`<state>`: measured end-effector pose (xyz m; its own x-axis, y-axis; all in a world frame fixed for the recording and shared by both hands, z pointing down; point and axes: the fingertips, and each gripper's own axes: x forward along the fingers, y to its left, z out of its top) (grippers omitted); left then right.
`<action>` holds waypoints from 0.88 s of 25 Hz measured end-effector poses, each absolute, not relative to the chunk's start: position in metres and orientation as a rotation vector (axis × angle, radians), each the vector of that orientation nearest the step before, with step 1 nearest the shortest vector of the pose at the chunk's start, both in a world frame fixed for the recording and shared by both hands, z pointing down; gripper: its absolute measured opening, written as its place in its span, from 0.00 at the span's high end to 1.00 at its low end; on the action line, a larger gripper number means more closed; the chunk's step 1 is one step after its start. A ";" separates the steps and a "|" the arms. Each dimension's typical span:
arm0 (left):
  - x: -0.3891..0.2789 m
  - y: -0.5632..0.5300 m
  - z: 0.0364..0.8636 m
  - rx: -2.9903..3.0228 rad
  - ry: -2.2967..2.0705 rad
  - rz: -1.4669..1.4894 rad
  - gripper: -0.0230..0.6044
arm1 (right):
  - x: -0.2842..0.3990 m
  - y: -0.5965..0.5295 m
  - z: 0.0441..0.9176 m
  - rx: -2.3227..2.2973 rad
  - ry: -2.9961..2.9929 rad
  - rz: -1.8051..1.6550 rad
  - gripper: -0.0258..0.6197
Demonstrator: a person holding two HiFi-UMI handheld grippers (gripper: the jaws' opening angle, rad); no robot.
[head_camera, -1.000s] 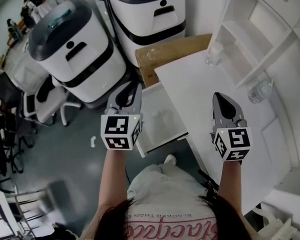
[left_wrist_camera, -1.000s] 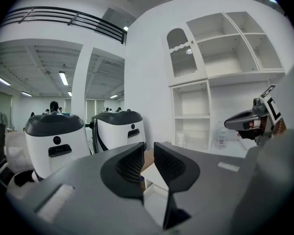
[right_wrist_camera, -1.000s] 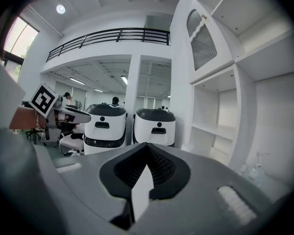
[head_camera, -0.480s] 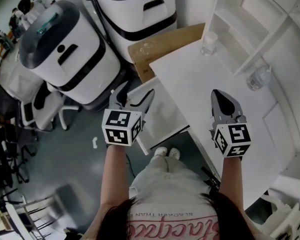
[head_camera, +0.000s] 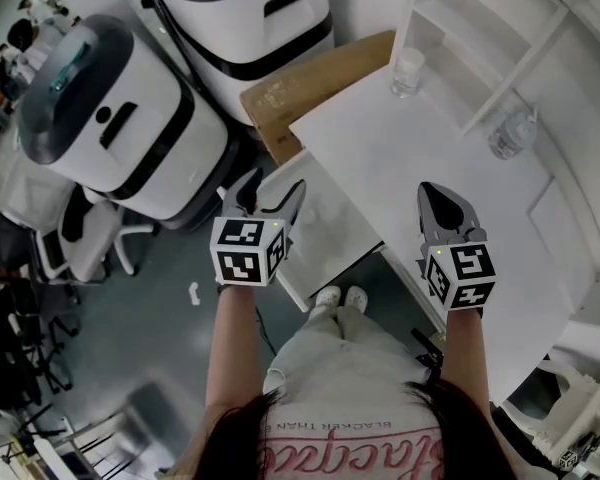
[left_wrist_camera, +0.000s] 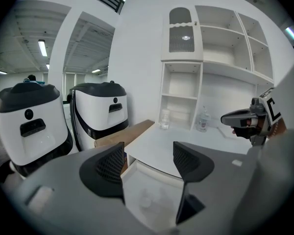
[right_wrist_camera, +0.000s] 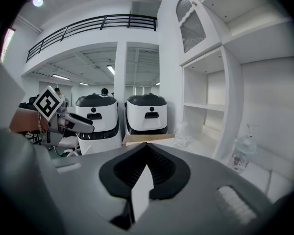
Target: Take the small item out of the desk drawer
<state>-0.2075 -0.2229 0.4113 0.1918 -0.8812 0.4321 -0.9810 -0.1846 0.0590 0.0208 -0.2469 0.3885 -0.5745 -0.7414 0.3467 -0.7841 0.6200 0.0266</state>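
The left gripper [head_camera: 270,194] hangs over the open drawer [head_camera: 345,238]. Its jaws are spread wide, having just been opening, and nothing is gripped. I judge the spread is made ready for the small item [left_wrist_camera: 145,199] — a pale, half-clear thing on the drawer's floor, below the jaws and apart from them. The right gripper [head_camera: 436,200] has its jaws pressed together and empty. It sits right of the drawer, over the desk [head_camera: 400,148], likely just to stay clear. Counted: two grippers, one drawer, one item that I can make out — dimly. Beyond the drawer are two white machines [head_camera: 110,118], one cardboard box [head_camera: 315,78], one cup [head_camera: 407,70] and one bottle [head_camera: 508,133].
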 end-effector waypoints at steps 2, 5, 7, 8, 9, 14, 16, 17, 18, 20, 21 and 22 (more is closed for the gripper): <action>-0.207 -0.225 0.423 2.146 -1.722 0.458 0.44 | 0.022 -0.246 0.395 1.243 -2.500 0.205 0.96; -0.207 -0.227 0.444 2.129 -1.666 0.483 0.44 | 0.023 -0.246 0.407 1.254 -2.467 0.229 0.96; -0.206 -0.229 0.459 2.112 -1.623 0.491 0.45 | 0.023 -0.246 0.416 1.249 -2.439 0.227 0.96; -0.206 -0.229 0.466 2.103 -1.601 0.495 0.45 | 0.023 -0.245 0.420 1.244 -2.424 0.225 0.96; -0.205 -0.229 0.473 2.094 -1.582 0.501 0.45 | 0.022 -0.245 0.424 1.238 -2.413 0.227 0.96; -0.203 -0.228 0.503 2.051 -1.513 0.553 0.48 | 0.021 -0.243 0.437 1.225 -2.381 0.269 0.96; -0.201 -0.227 0.516 2.032 -1.483 0.580 0.48 | 0.020 -0.243 0.442 1.219 -2.367 0.285 0.96; -0.200 -0.226 0.522 2.021 -1.466 0.593 0.48 | 0.020 -0.243 0.445 1.217 -2.364 0.298 0.96; -0.198 -0.225 0.529 2.008 -1.445 0.606 0.48 | 0.020 -0.243 0.448 1.216 -2.364 0.316 0.96; -0.195 -0.224 0.543 1.979 -1.403 0.625 0.48 | 0.020 -0.243 0.453 1.217 -2.372 0.371 0.96; -0.194 -0.223 0.549 1.965 -1.386 0.631 0.48 | 0.020 -0.243 0.455 1.219 -2.376 0.402 0.96; -0.193 -0.223 0.555 1.952 -1.374 0.638 0.48 | 0.020 -0.242 0.457 1.221 -2.380 0.431 0.96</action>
<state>-0.1931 -0.2227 0.5549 0.3299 -0.6230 0.7093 -0.9439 -0.2319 0.2353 0.0199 -0.2422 0.4570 -0.5206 -0.6883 0.5052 -0.8219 0.5643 -0.0780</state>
